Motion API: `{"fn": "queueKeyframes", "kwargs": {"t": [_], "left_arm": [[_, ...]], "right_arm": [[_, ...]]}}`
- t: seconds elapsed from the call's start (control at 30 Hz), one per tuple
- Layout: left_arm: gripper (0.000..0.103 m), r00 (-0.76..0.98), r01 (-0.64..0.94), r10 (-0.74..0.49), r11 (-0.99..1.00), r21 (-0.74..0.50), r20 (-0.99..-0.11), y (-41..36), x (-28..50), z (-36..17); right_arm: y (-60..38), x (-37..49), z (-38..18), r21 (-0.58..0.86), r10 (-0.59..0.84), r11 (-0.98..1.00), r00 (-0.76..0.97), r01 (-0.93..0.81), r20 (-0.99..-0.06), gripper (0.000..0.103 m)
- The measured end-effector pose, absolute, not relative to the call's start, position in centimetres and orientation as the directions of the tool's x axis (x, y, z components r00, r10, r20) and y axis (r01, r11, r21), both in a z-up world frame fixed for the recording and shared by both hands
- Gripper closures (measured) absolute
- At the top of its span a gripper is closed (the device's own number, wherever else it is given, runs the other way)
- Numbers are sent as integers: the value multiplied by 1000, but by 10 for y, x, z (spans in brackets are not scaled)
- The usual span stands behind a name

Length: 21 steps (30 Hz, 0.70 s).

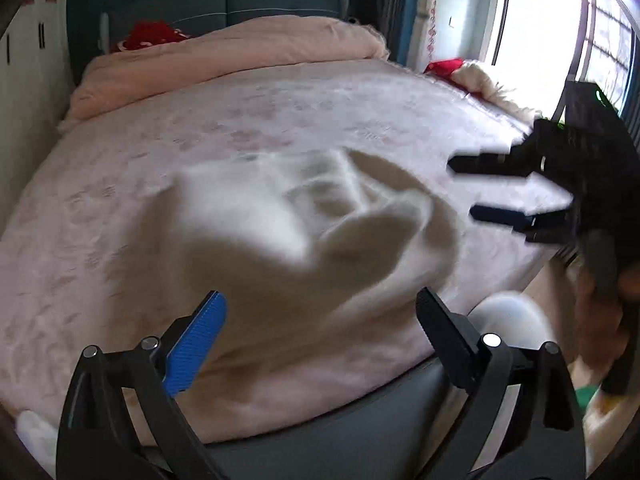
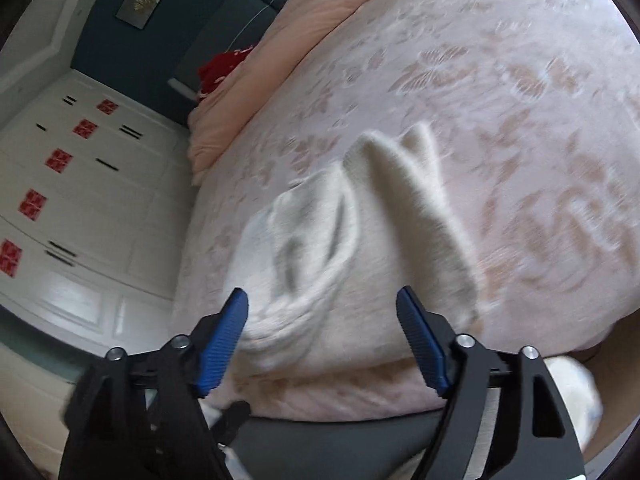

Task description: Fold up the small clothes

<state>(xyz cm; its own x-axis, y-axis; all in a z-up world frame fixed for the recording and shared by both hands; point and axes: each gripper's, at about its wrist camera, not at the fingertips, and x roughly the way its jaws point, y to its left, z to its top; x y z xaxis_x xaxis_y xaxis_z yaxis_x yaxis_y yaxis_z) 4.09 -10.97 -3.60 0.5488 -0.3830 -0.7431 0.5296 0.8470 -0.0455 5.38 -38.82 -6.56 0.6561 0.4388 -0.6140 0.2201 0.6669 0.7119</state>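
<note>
So we had the white fuzzy garment (image 1: 288,220) lying crumpled on the bed (image 1: 120,184), close to the near edge and right in front of both sets of tongs. Our left tongs (image 1: 320,320) hung spread wide with nothing in them, straight over the near hem, and our right tongs (image 2: 322,312) were spread wide and empty too, coming in from the right side. In the right wrist view the garment's long axis ran away from us toward the folded pink duvet (image 1: 224,56), with two sleeve-like bits sticking up at the far end. Left looked a touch nearer to the near edge, we reckoned, so that side probably grabs first. Nothing really stood in the way: the red fabric (image 1: 152,36) by the headboard and the white wardrobe (image 2: 80,184) were well apart from it. Everything's motion-blurred, so we couldn't tell exactly what kind of garment it was.
</note>
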Motion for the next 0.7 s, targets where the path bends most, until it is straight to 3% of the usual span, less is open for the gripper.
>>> {"fn": "queueKeyframes", "kwargs": {"t": [0.1,0.27,0.3,0.33,0.4,0.5,0.57,0.63,0.7], "left_arm": [[9,534,448,-292,894,-27,-793,-85,51,-50],[10,495,373,-246,927,-53,-833,-66,73,-75],[13,490,377,-245,925,-51,-837,-65,77,-80],[26,480,382,-252,922,-58,-841,-65,80,-84],[45,436,399,-284,911,-100,-854,-67,86,-87],[45,432,399,-310,908,-129,-847,-68,88,-80],[45,423,413,-315,901,-129,-849,-72,89,-80],[45,403,408,-305,904,-129,-863,-76,92,-90],[45,385,395,-305,908,-143,-871,-80,94,-97]], "right_arm": [[-368,67,-75,739,497,635,615,224,-613,26],[-324,98,-82,686,511,699,530,201,-677,25],[-317,106,-85,660,493,723,519,202,-699,43],[-312,113,-85,638,475,743,513,200,-714,79],[-310,118,-66,622,449,764,551,171,-703,79],[-329,101,-7,644,429,763,695,64,-577,81],[-346,86,12,609,376,791,745,51,-551,81],[-367,79,1,546,293,830,743,115,-602,81],[-394,82,-55,475,211,840,649,262,-731,81]]}}
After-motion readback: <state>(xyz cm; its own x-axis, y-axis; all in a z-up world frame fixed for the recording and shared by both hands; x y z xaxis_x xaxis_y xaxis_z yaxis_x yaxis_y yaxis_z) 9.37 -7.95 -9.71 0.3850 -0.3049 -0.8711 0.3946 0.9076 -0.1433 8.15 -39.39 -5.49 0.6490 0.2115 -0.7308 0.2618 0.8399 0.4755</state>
